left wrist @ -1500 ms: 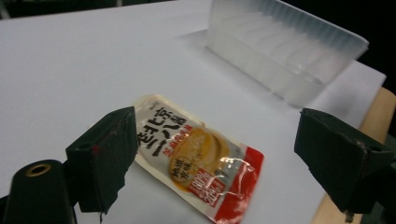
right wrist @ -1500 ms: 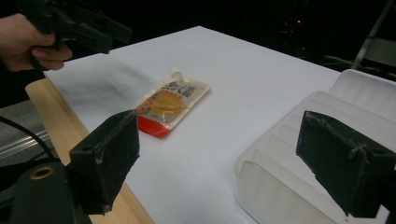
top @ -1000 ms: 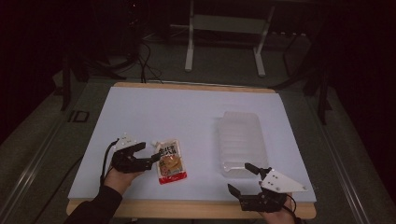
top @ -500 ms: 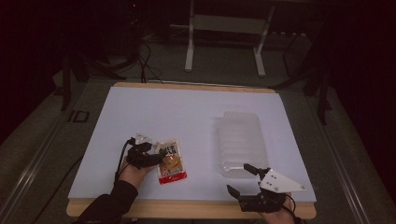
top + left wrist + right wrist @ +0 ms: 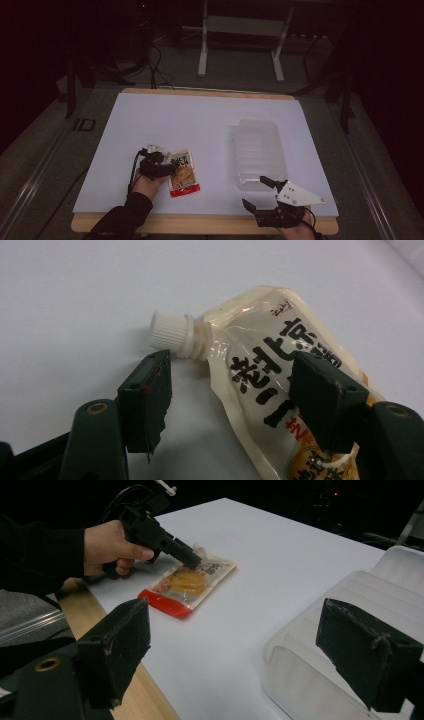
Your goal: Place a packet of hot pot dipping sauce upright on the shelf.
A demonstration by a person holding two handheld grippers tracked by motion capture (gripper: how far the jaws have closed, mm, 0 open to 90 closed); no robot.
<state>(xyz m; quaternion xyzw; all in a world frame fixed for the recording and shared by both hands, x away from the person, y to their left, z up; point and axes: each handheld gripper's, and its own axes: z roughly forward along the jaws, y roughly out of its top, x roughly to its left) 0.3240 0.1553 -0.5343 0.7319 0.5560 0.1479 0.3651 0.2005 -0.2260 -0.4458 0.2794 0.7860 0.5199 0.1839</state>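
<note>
**Left tool closing on the spouted pouch**

Left gripper view looks down on a spouted pouch [image 5: 280, 370] lying flat on the white bench [image 5: 75, 285], its ribbed white cap [image 5: 169, 333] pointing away from the printed body. The left tool [image 5: 230, 390] straddles the pouch's neck end: one jaw sits on bare bench just beside the cap, the other hangs over the printed film. Its jaws have just been closing, yet they stand apart with no pad pressing on the pouch.

In the high view the pouch [image 5: 183, 172] lies near the front-left of the bench, well apart from the clear plastic tray [image 5: 256, 152] on the right, which looks empty. The right tool [image 5: 255, 192] rests at the front edge just beside the tray, jaws spread and holding nothing.

Risks, as I judge them: the film is slick and slack, so a pinch on the corner may crumple it or let it slide out. A jaw catching the cap could push the pouch sideways instead of gripping it.
</note>
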